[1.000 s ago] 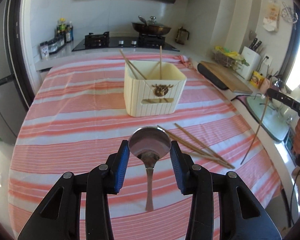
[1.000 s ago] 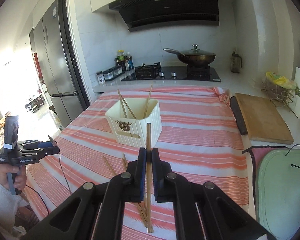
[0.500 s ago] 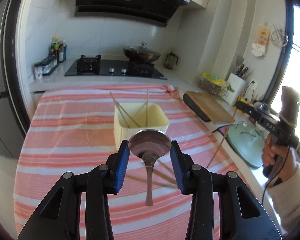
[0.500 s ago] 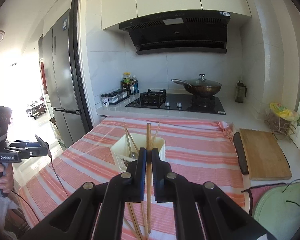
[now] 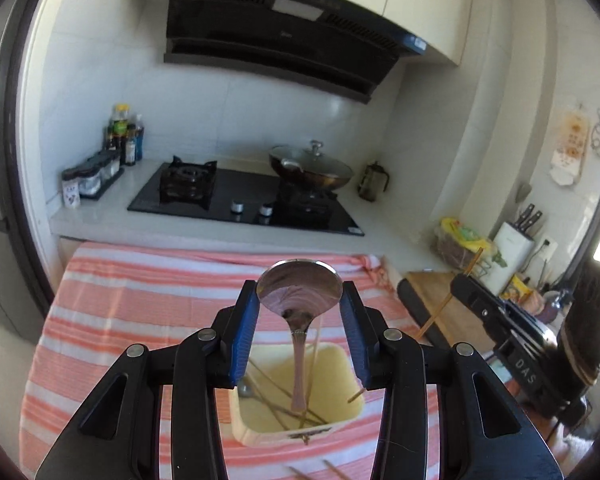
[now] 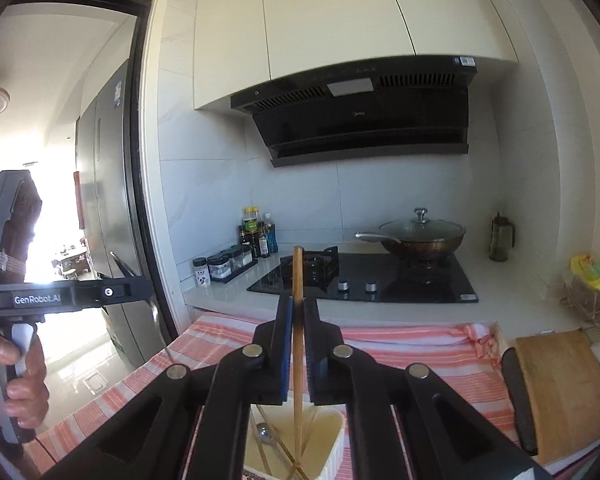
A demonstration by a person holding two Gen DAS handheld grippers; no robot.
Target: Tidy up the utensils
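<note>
Our left gripper (image 5: 300,330) clamps a steel spoon (image 5: 300,292) and our right gripper (image 6: 296,354) a chopstick (image 6: 298,340), both hanging over the cream utensil holder (image 5: 300,430). Several chopsticks already sit inside; two loose ones (image 5: 316,470) remain nearby on the striped cloth (image 5: 120,312).

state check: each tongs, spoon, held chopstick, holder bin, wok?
left tongs: shut on spoon
spoon: bowl up, handle hanging into bin
right tongs: shut on chopstick
chopstick: upright, lower end inside bin
bin: open-topped, holds chopsticks and another spoon
wok: lidded, on stove
</note>
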